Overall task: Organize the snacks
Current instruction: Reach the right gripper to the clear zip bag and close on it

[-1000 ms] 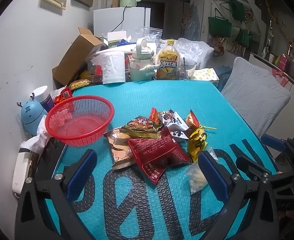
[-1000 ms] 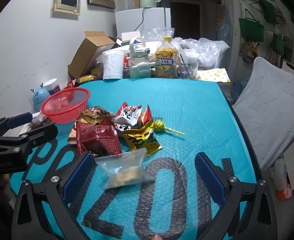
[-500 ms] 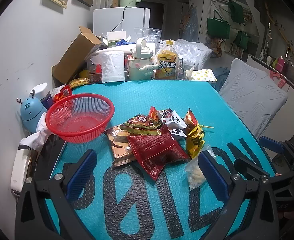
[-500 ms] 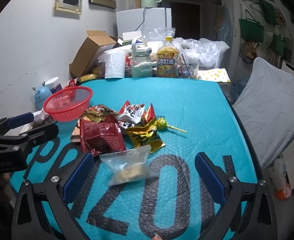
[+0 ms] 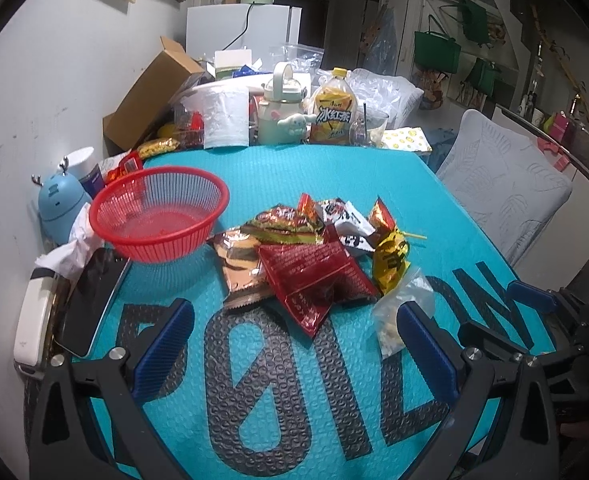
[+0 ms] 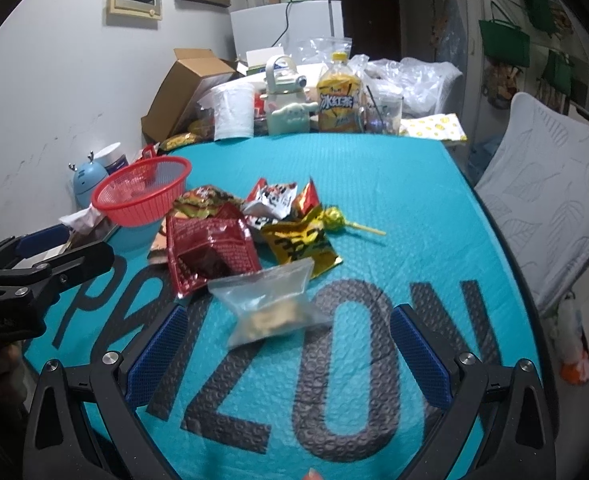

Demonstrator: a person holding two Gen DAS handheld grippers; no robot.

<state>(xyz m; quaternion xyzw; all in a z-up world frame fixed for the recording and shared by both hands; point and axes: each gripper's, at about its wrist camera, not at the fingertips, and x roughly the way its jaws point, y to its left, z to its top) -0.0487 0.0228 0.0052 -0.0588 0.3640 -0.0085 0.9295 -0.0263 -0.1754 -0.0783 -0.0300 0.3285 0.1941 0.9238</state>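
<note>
A pile of snack packets lies mid-table on the teal mat: a dark red packet (image 5: pixel 314 276) (image 6: pixel 210 252), a yellow packet (image 5: pixel 392 258) (image 6: pixel 300 246), a clear bag (image 5: pixel 398 308) (image 6: pixel 274 304), a lollipop (image 6: pixel 334 218). An empty red basket (image 5: pixel 160 212) (image 6: pixel 142 194) stands left of the pile. My left gripper (image 5: pixel 294 344) hovers open near the table's front edge, short of the red packet. Open too, my right gripper (image 6: pixel 286 352) sits just before the clear bag. Neither holds anything.
A phone (image 5: pixel 90 300) and a white device (image 5: pixel 34 320) lie at the left edge by a blue deer-shaped gadget (image 5: pixel 58 204). Cardboard box (image 5: pixel 154 100), paper roll, kettle-shaped bottle (image 5: pixel 280 114) and iced tea bottle (image 5: pixel 332 114) crowd the back. A grey chair (image 6: pixel 546 200) stands right.
Both grippers have drifted slightly; the right one has moved a little closer to the clear bag. Nothing on the table has moved.
</note>
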